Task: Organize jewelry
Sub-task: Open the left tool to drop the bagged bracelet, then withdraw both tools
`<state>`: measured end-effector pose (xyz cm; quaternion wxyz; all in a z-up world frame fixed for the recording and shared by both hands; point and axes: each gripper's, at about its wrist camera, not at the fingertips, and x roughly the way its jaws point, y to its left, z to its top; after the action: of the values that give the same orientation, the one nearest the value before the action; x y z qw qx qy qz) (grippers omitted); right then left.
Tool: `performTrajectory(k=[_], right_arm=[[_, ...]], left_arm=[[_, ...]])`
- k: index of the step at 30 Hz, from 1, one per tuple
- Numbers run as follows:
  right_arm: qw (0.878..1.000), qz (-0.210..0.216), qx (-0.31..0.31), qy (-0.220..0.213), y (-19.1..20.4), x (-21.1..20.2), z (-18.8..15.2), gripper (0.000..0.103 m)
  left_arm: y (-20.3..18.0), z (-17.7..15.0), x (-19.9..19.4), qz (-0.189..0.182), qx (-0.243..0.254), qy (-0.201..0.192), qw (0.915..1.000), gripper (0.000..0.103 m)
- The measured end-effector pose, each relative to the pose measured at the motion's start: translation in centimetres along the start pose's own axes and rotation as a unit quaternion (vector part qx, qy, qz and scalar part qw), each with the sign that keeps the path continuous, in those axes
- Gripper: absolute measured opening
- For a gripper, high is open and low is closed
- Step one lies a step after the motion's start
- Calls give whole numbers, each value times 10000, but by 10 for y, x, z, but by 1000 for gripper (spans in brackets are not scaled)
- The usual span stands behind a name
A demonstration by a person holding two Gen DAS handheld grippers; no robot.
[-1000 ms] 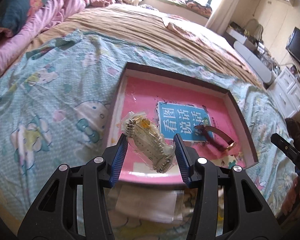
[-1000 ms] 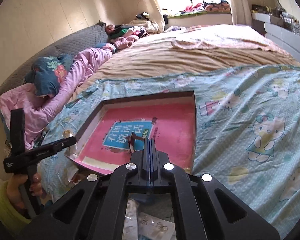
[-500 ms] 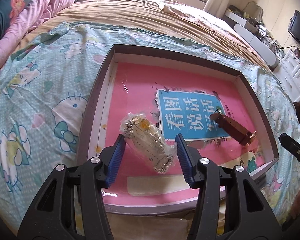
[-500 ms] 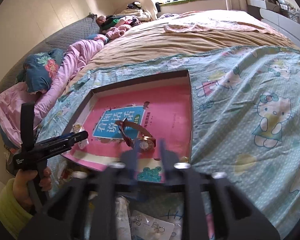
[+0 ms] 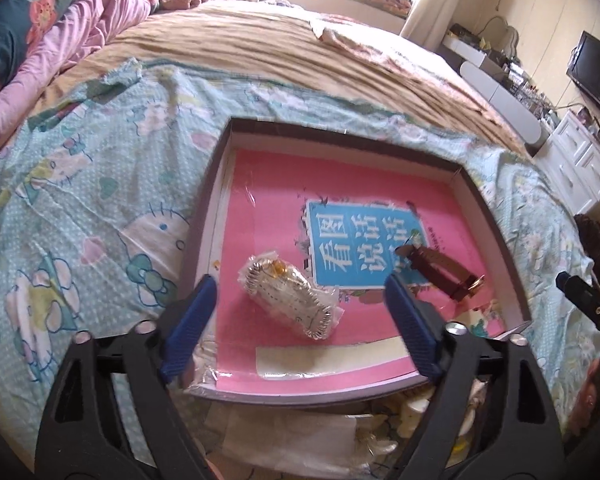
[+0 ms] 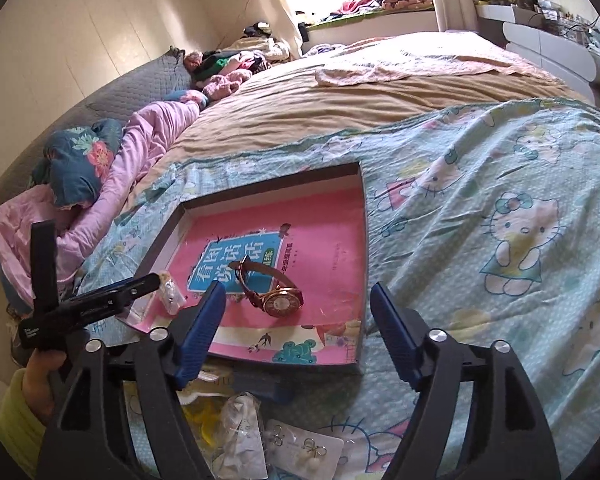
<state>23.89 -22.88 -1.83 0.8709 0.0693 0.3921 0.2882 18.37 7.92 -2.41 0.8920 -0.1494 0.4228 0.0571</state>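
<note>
A shallow box tray (image 5: 340,136) with a pink book cover as its floor lies on the bed. A silver hair clip in a clear plastic bag (image 5: 290,294) lies inside it, between the jaws of my open left gripper (image 5: 300,320), untouched. A rose-gold watch with a brown strap (image 6: 274,292) lies in the tray to the right; it also shows in the left wrist view (image 5: 440,270). My right gripper (image 6: 296,324) is open and empty just in front of the watch, over the tray's near edge (image 6: 300,364).
Small bags of jewelry, earrings on a white card (image 6: 304,448) among them, lie on the Hello Kitty sheet (image 6: 500,240) in front of the tray. Pink bedding and pillows (image 6: 80,184) lie at the left. White drawers (image 5: 580,168) stand at the far right.
My left gripper has opened and let the bagged clip down onto the tray floor. My right gripper has opened and let go of the watch, which now lies in the tray.
</note>
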Motion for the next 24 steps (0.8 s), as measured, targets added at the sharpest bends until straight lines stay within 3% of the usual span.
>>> performTrajectory(k=[3,24], right_arm=[[10000,-18,-18,-79,1,-8,1,75],[9974,-33,-627,-346,33,-58,-17,82]], left_arm=[[0,4,-17,-26,-44,-178,9998,93],[-4,-17,-81,13,96,-577,9983,93]])
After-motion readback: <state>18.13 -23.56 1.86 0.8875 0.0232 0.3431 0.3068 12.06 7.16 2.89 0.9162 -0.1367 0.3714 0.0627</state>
